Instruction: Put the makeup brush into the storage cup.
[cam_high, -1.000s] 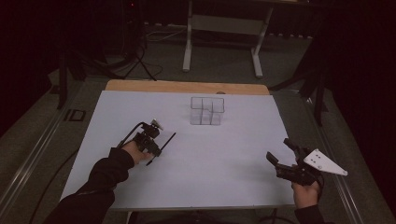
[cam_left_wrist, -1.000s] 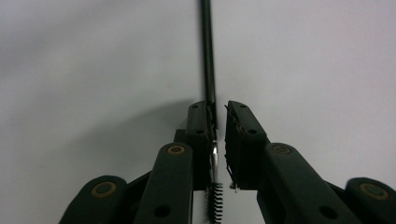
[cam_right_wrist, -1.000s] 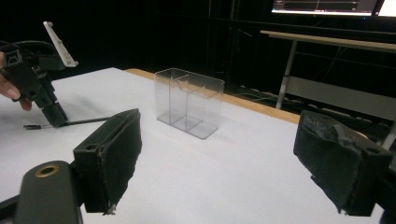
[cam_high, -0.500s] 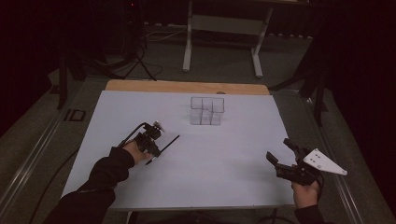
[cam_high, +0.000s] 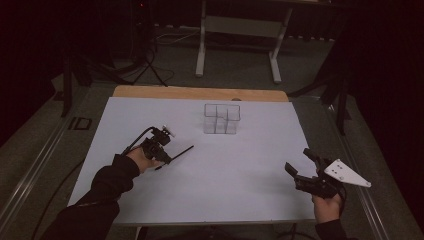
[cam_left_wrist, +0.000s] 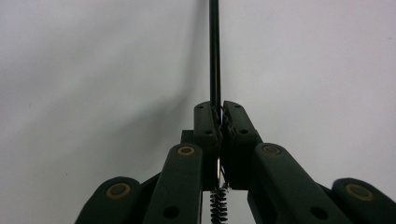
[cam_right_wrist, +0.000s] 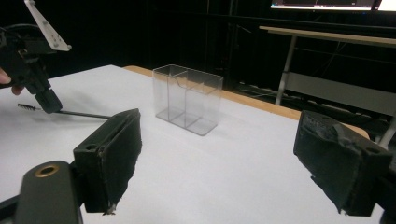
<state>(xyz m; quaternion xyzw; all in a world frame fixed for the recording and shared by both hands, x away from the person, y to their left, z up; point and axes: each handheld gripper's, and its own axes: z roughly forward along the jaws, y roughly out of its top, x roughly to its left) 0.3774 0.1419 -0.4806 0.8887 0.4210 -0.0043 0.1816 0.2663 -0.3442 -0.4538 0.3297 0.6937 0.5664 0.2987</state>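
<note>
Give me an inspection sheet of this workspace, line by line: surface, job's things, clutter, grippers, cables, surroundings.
Surface: white table top with a wooden strip along the far edge.
Job's things: thin black brush with a bristled end, clamped partway along its stem; clear plastic divided organizer upright near the far edge, nothing seen inside.
Clutter: nothing seen.
Grippers: left gripper shut on the brush, low over the table's left side; right gripper open, nothing between its jaws, at the table's near right corner.
Cables: black cable loops from the left gripper; more cables lie on the floor behind.
Surroundings: dark room, white-legged stand beyond the table.
</note>
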